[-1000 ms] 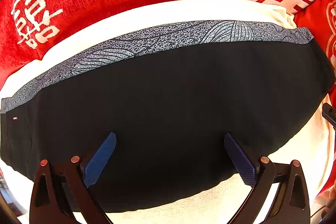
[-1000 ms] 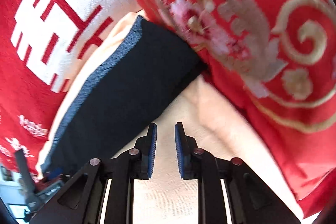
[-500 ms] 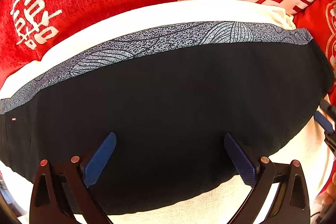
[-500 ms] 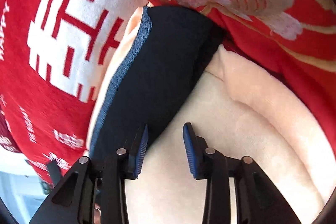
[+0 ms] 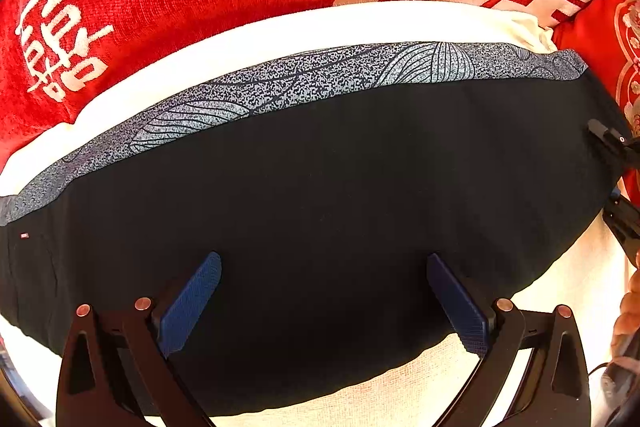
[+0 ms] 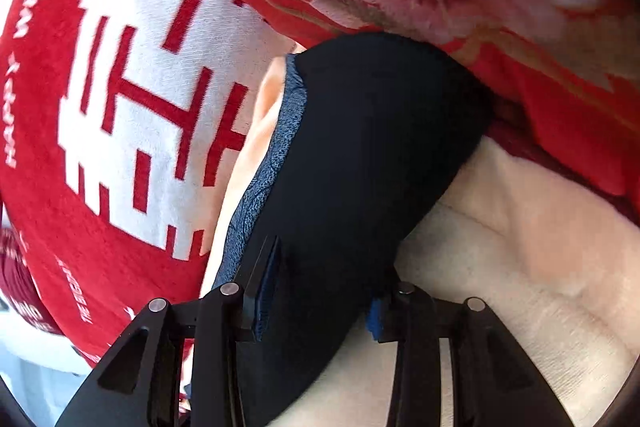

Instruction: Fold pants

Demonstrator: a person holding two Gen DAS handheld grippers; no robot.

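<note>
The left tool (image 5: 323, 301) hangs wide open over the black pants (image 5: 320, 211); the right tool (image 6: 320, 291) straddles their right edge, not closed.

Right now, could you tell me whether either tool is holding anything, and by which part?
The left tool is open, holding nothing. The right tool straddles the end edge of the black pants, fingers either side; whether it is clamped cannot be told.

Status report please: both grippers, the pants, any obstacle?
Left gripper open above black pants. Right gripper open, fingers straddling the pants' end. Red pillow presses against that end.
</note>
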